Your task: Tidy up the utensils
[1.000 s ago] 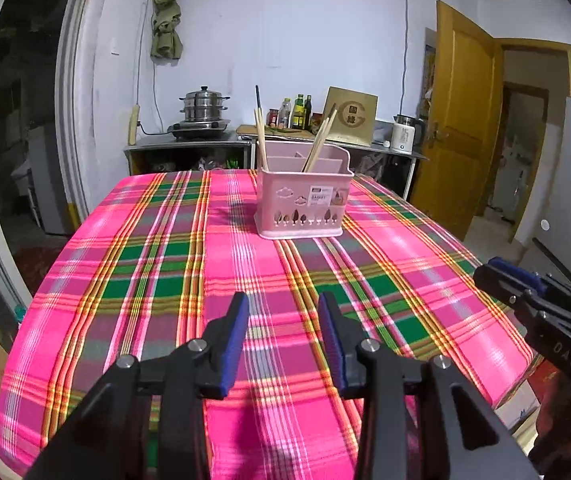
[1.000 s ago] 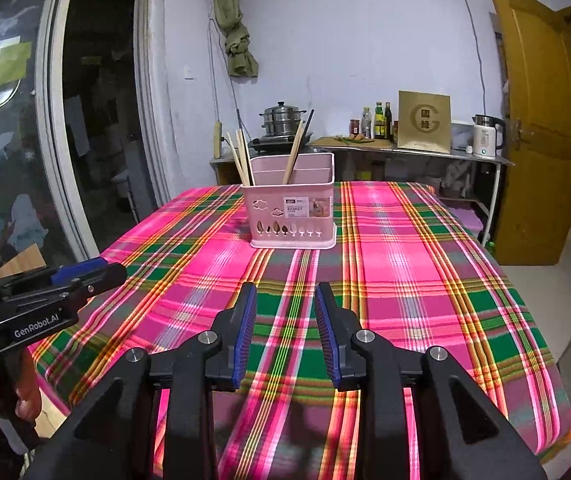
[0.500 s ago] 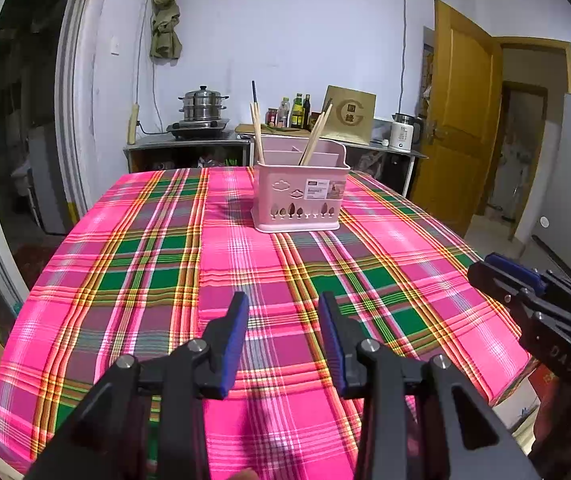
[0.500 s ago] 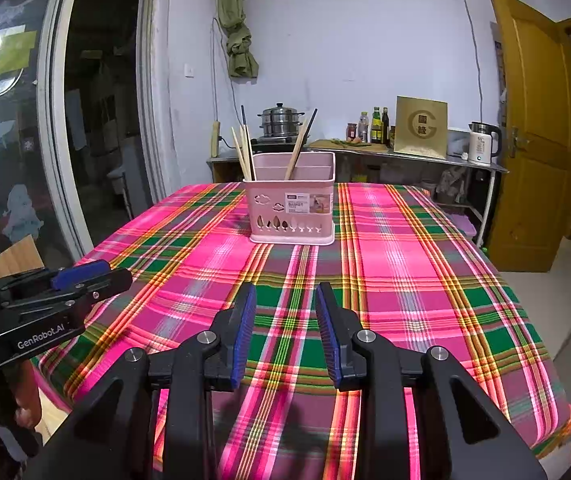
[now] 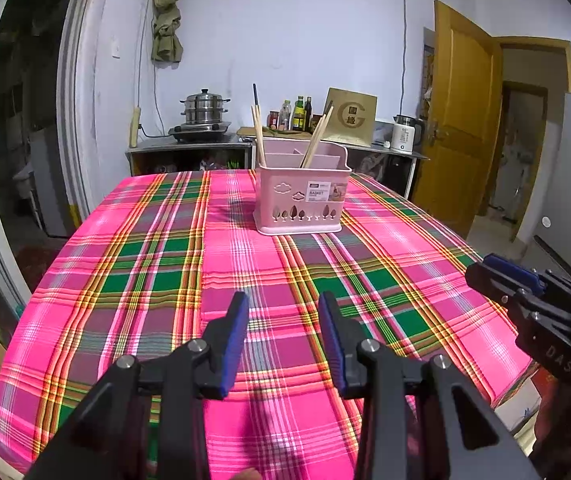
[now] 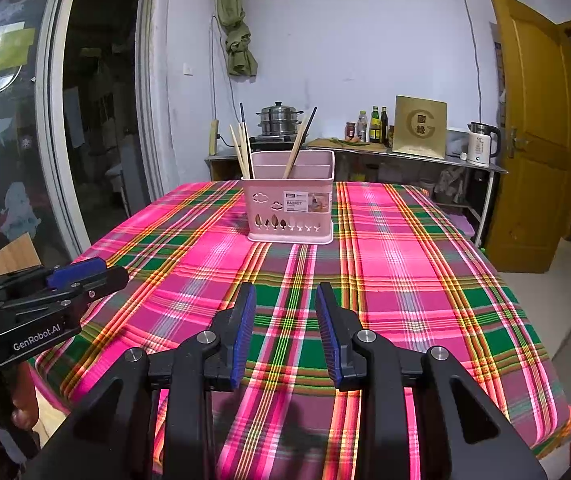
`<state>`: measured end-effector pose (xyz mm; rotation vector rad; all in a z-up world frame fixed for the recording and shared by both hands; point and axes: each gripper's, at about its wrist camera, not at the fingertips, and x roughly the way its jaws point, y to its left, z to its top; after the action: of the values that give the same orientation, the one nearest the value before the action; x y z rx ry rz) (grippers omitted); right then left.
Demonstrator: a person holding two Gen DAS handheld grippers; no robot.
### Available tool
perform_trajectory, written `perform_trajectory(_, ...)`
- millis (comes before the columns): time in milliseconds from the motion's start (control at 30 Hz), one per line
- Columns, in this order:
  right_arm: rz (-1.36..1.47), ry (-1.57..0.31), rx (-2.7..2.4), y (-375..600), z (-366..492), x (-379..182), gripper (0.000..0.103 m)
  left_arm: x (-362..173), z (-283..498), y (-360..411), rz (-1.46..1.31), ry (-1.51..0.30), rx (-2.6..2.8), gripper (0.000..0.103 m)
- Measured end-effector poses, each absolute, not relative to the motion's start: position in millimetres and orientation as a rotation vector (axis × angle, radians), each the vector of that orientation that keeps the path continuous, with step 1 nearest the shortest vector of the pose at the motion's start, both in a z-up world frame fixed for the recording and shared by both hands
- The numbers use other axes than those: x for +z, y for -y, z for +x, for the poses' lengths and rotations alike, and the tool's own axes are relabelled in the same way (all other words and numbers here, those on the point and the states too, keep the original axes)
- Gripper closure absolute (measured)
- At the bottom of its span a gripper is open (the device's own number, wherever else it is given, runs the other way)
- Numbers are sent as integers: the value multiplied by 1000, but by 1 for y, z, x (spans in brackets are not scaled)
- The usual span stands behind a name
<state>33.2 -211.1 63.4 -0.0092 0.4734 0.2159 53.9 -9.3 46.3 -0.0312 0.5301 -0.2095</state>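
Note:
A pink utensil basket [image 5: 300, 196] stands near the far end of the table, also in the right wrist view [image 6: 290, 208]. Wooden chopsticks [image 5: 259, 136] and a dark stick lean in its left compartment, and more chopsticks [image 5: 316, 140] lean in its middle; they also show in the right wrist view [image 6: 240, 148]. My left gripper [image 5: 284, 308] is open and empty above the near part of the table. My right gripper [image 6: 285, 298] is open and empty, level with it to the right. Each gripper shows at the edge of the other's view.
The table wears a pink and green plaid cloth [image 5: 157, 272]. Behind it a counter holds a steamer pot [image 5: 204, 106], bottles [image 5: 297, 114], a gold box [image 5: 351, 116] and a white kettle [image 5: 404, 138]. A yellow door [image 5: 463, 120] stands open at the right.
Both grippers have drawn back from the basket and risen a little; the basket looks smaller and farther. The jaws stay open and empty.

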Motion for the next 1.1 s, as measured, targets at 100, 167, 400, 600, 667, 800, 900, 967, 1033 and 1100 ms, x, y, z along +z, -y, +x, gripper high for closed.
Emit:
perform_trajectory(100, -11, -473, 216, 211, 33, 64, 71, 46, 54, 9, -30, -530, -208, 65)
perform_trajectory(167, -9, -473, 216, 211, 33, 64, 71, 46, 54, 9, -31, -530, -210, 65)
perform_trajectory(400, -11, -473, 215, 211, 35, 63, 71, 48, 53, 11, -31, -529, -208, 65)
perform_trajectory(600, -11, -473, 215, 211, 34, 64, 71, 48, 53, 11, -33, -531, -210, 65)
perform_trajectory(667, -10, -471, 215, 211, 35, 64, 71, 48, 53, 12, -34, -532, -212, 65)
perform_trajectory(800, -12, -471, 214, 211, 36, 63, 71, 48, 53, 12, -35, -532, -213, 65)
perform_trajectory(900, -11, -472, 215, 211, 36, 63, 71, 48, 54, 13, -34, -535, -210, 65)
perform_trajectory(967, -11, -474, 215, 211, 36, 63, 71, 48, 53, 13, -32, -533, -207, 65)
perform_trajectory(1033, -11, -474, 216, 211, 36, 63, 71, 48, 54, 14, -31, -535, -206, 65)
perform_trajectory(1100, -11, -474, 216, 211, 36, 63, 71, 48, 54, 14, -33, -538, -209, 65)
